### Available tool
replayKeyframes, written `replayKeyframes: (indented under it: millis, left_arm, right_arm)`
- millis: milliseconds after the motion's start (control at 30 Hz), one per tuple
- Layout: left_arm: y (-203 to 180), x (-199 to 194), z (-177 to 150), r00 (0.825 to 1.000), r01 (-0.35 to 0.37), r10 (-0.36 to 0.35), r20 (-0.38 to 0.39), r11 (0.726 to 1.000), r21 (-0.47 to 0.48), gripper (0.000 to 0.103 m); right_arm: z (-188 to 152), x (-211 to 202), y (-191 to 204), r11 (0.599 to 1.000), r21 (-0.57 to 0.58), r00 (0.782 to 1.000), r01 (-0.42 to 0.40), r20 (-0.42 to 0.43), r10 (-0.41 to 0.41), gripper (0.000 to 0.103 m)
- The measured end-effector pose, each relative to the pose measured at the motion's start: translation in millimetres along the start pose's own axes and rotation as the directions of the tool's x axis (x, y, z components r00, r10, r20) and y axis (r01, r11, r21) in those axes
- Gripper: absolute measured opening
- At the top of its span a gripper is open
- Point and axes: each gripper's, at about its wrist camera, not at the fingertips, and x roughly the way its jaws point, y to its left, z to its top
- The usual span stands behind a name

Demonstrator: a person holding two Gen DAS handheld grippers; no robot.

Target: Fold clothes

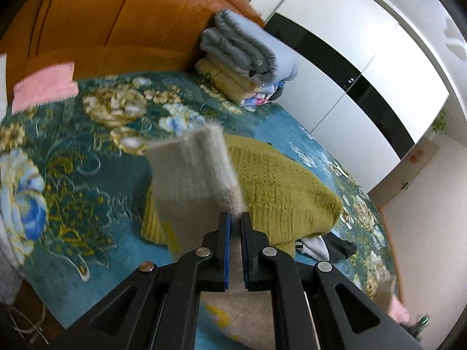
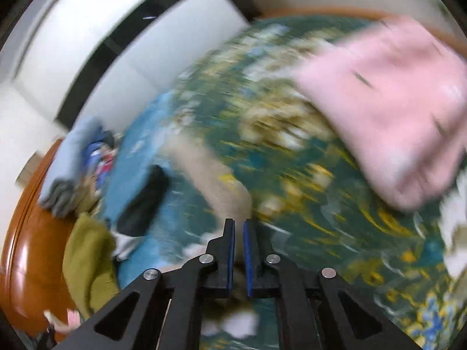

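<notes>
Beige knit garment lifted at frame centre of left view, edge pinched in left gripper, jaws nearly closed on it. Right gripper jaws narrow too; beige cloth between them, grip likely. Fold mid-way, judged. Olive sweater on bed behind; pink piece upper right, blurred. Folded stack upper centre. Both grippers tilted down over bed.

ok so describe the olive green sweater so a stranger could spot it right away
Start at the teal floral bedspread below the wooden headboard. Near its middle, just beyond the beige garment, lies the olive green sweater. It alone is a chunky, ribbed green knit.
</notes>
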Motion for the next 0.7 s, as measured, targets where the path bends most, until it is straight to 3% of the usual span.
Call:
replayKeyframes:
  millis: [167,333,367,433,467,600,700]
  left_arm:
    - [3,8,-7,0.999,-0.021,0.02,-0.027,1.0,-0.022,0.006]
    - [10,12,-14,0.996,-0.01,0.002,-0.089,0.996,-0.089,0.006]
    - [12,15,-18,0.994,-0.006,-0.005,-0.113,0.995,-0.101,0.006]
    - [14,20,-24,0.987,0.0,-0.019,-0.157,0.992,-0.123,0.012]
    - [14,23,-29,0.983,0.0,-0.024,-0.181,0.991,-0.131,0.014]
    - [6,39,-57,0.95,0.025,-0.07,-0.303,0.988,-0.151,0.04]
    - [-9,55,-77,0.912,0.04,-0.094,-0.4,0.989,-0.14,0.041]
  right_arm:
    - [-9,4,-21,0.999,0.031,0.999,-0.026,-0.026,0.027,0.007]
    - [-25,-3,10,0.987,-0.037,0.987,-0.155,-0.047,0.153,0.012]
    - [-29,-3,16,0.982,-0.049,0.983,-0.18,-0.056,0.177,0.019]
    - [-39,2,29,0.971,-0.063,0.97,-0.229,-0.092,0.223,0.044]
    - [-44,4,34,0.965,-0.07,0.964,-0.252,-0.112,0.243,0.059]
    - [-67,22,61,0.948,-0.11,0.941,-0.3,-0.198,0.275,0.06]
    - [-80,36,74,0.941,-0.117,0.926,-0.317,-0.251,0.281,0.06]
